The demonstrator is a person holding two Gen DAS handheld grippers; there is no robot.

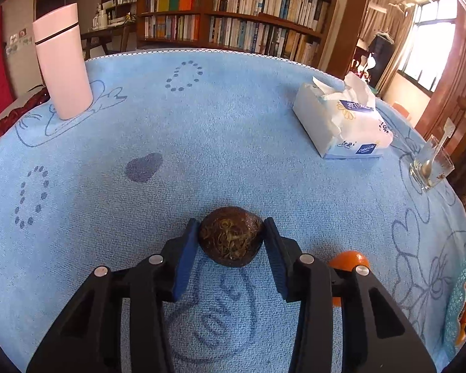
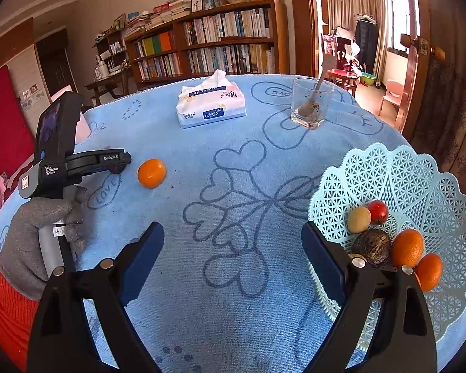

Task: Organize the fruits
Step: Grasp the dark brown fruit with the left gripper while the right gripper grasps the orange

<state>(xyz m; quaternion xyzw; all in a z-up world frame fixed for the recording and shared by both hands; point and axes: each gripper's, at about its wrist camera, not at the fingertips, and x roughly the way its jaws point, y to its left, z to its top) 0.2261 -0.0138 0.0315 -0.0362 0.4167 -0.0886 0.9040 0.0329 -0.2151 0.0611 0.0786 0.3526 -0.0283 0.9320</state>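
Note:
My left gripper (image 1: 231,228) is shut on a dark brown wrinkled fruit (image 1: 230,236), its blue pads touching both sides, low over the blue cloth. An orange mandarin (image 1: 348,259) lies just right of it, also in the right wrist view (image 2: 151,173). My right gripper (image 2: 233,236) is open and empty above the cloth. To its right a pale blue lattice basket (image 2: 419,180) holds a red fruit (image 2: 377,211), a tan fruit (image 2: 359,219), a dark brown fruit (image 2: 372,246) and two mandarins (image 2: 407,247). The left gripper's body (image 2: 77,168) shows at left.
A tissue pack (image 2: 210,105) and a glass with a spoon (image 2: 310,102) stand at the far side. A white bottle (image 1: 63,62) stands at the far left. The basket's edge (image 1: 463,295) shows at the right of the left wrist view.

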